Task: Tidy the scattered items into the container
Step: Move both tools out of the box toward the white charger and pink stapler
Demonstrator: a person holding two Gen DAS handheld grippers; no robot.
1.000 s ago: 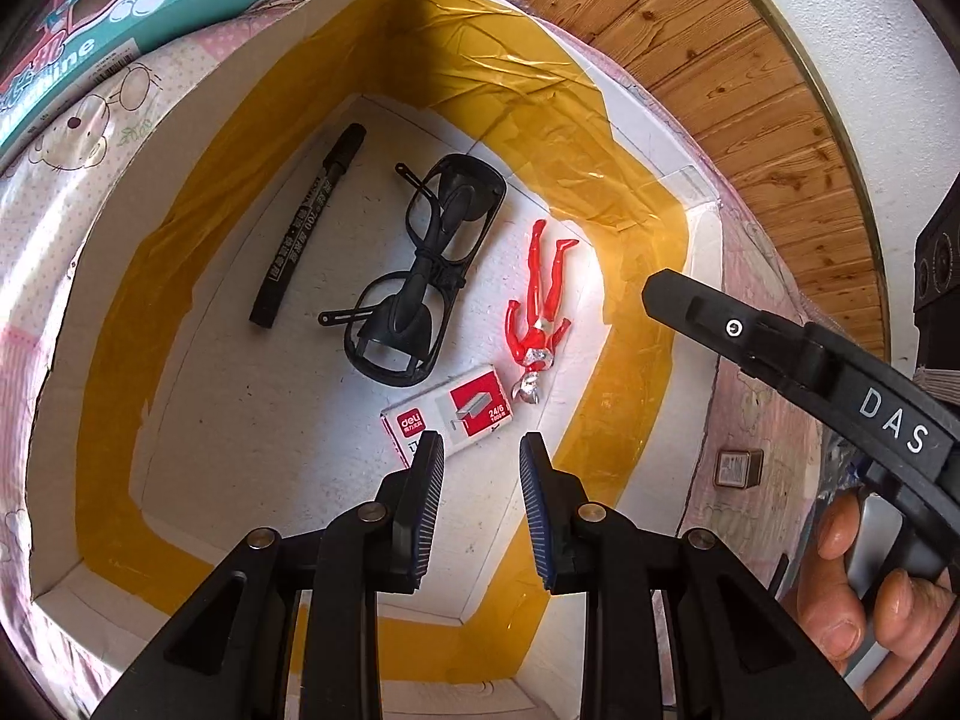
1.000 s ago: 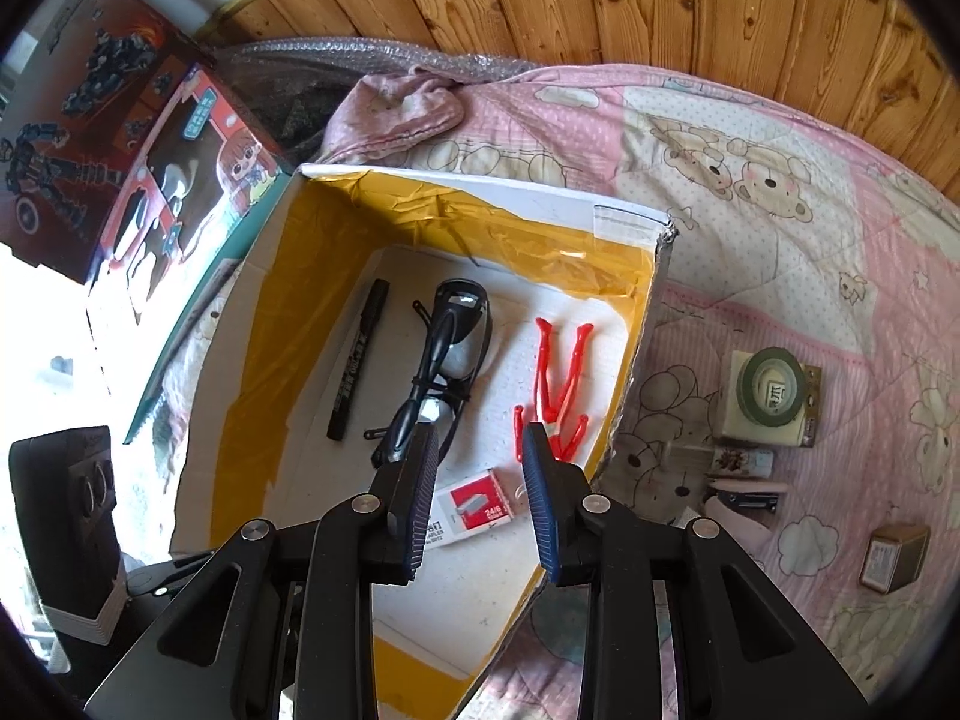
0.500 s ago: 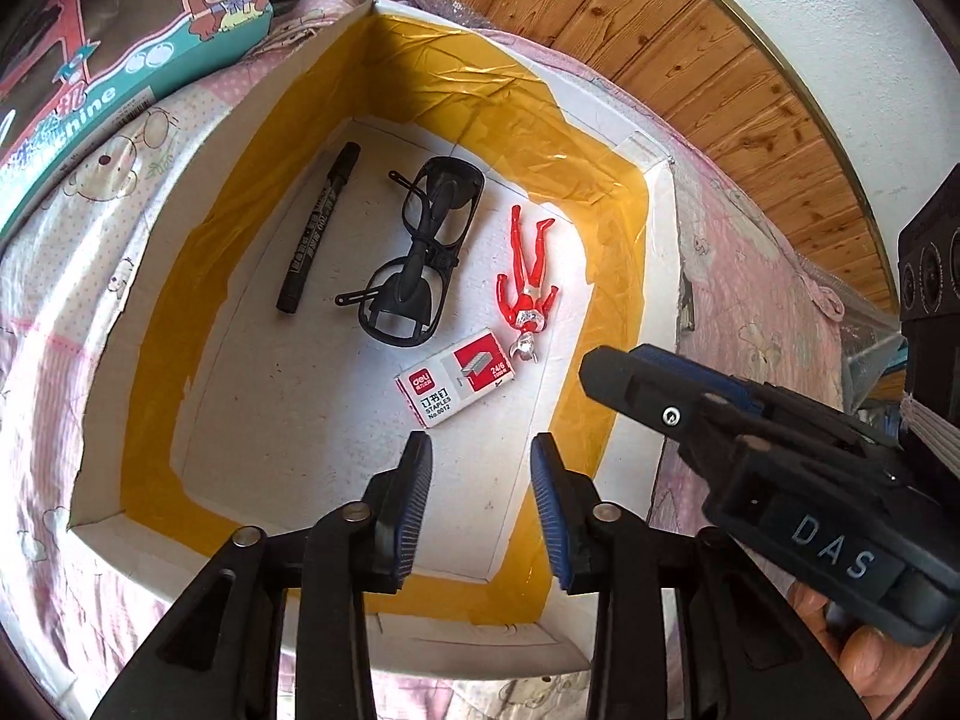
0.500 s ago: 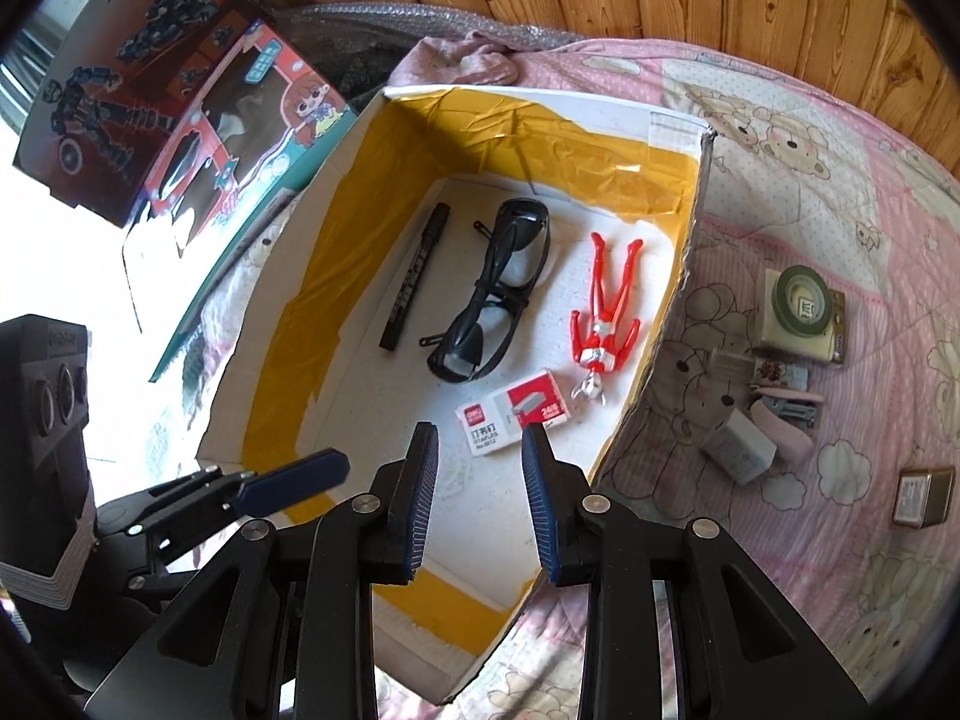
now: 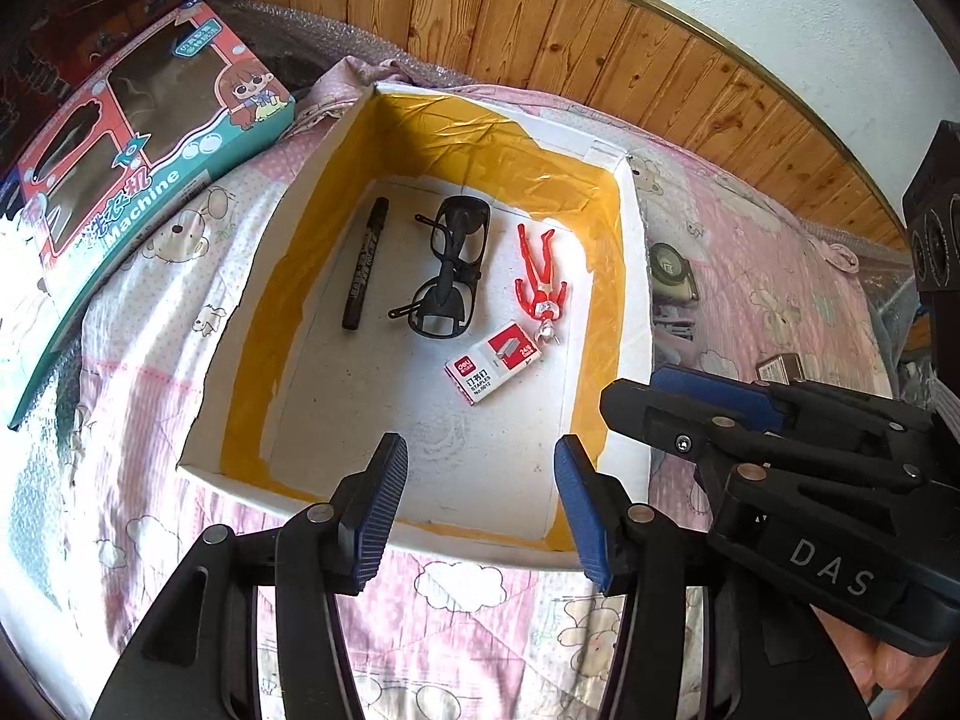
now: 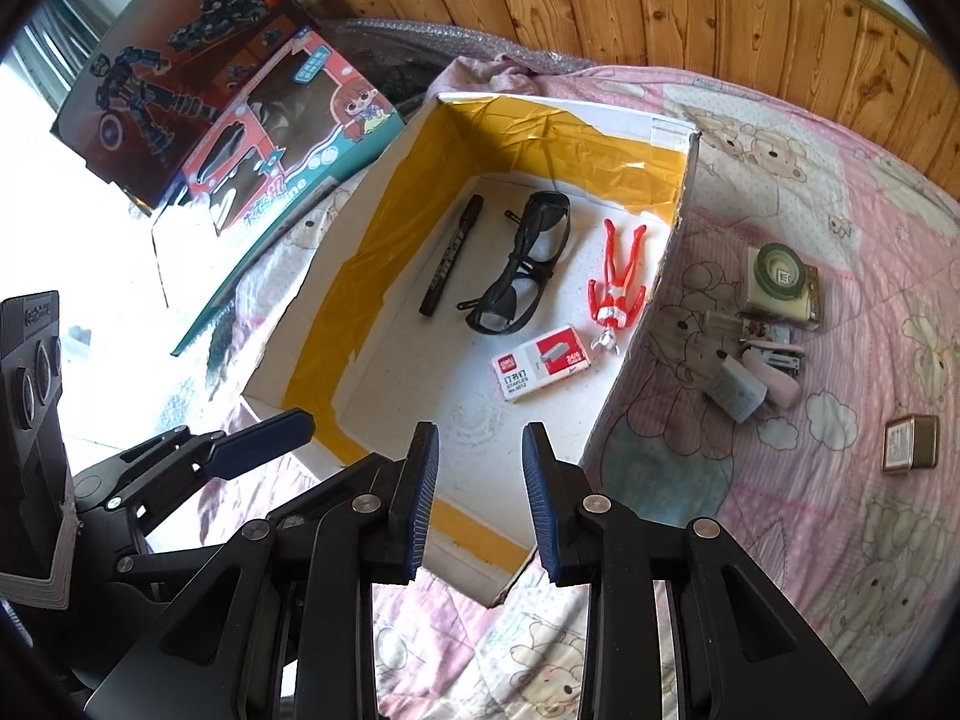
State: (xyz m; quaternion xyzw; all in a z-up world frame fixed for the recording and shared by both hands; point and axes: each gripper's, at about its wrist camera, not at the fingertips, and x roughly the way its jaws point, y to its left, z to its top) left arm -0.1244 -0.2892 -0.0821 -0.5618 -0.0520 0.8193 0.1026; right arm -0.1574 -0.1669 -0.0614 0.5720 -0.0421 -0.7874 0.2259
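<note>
Box (image 5: 636,324) at 12 o'clock holds marker (image 5: 365,264), glasses (image 5: 447,276), figure (image 5: 540,282), staples (image 5: 493,363). Left gripper (image 5: 480,501) has widened and withdrawn, empty; right gripper (image 6: 477,495) part-open, empty, apparently retreated too.

Cardboard box (image 5: 636,276) lined with glossy tape — quilted cloth bedspread (image 6: 840,192) — wood panelling (image 5: 540,42).

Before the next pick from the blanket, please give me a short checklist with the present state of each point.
1. Left gripper open and empty: ok.
2. Right gripper open and empty: ok.
3. Box floor has free space: ok.
4. Marker, glasses, red figure, staples box inside: ok.
5. All items tidied: not ok; tape roll, pink stapler, small tin lie on the blanket.
</note>
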